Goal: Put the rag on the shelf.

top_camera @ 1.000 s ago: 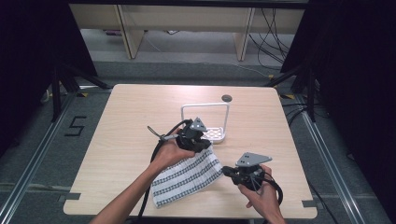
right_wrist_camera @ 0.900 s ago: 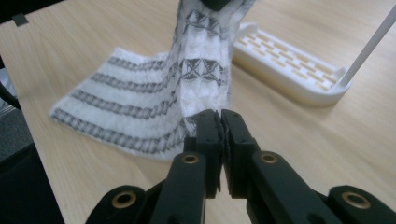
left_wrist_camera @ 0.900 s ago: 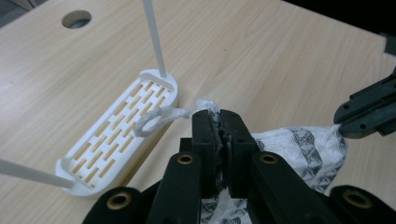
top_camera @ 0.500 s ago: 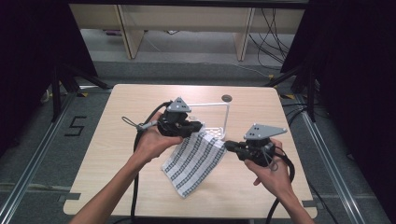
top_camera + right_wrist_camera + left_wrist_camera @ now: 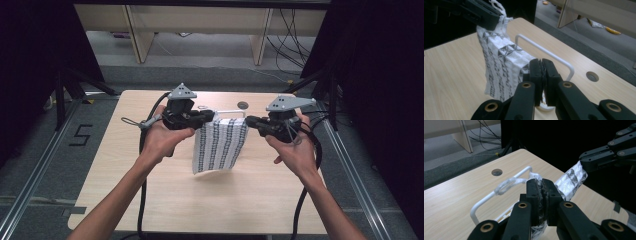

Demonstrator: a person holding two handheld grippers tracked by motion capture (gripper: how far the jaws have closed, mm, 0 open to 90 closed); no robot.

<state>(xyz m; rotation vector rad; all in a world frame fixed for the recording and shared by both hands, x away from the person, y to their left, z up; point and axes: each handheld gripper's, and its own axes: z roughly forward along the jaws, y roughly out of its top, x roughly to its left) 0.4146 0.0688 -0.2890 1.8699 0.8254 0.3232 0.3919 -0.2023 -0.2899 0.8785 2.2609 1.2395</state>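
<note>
A white cloth with dark woven stripes (image 5: 220, 145) hangs above the table, stretched between both grippers. My left gripper (image 5: 212, 117) is shut on its upper left corner, seen close up in the left gripper view (image 5: 541, 192). My right gripper (image 5: 248, 121) is shut on the upper right corner, pinched tight in the right gripper view (image 5: 541, 72). The cloth (image 5: 501, 65) drapes down from the jaws toward the tabletop. A white wire rack (image 5: 544, 51) stands on the table just behind the cloth, and the cloth's loop of string (image 5: 505, 186) lies against the rack's bar (image 5: 499, 192).
The wooden table (image 5: 125, 165) has a round cable hole (image 5: 243, 105) near its far edge. Shelving legs and loose cables (image 5: 295, 30) are on the floor beyond. Black cables trail from both grippers off the near edge. Dark curtains flank both sides.
Both grippers rose and moved away from me toward the rack, spreading apart. The cloth came up off the table and now hangs stretched between them.
</note>
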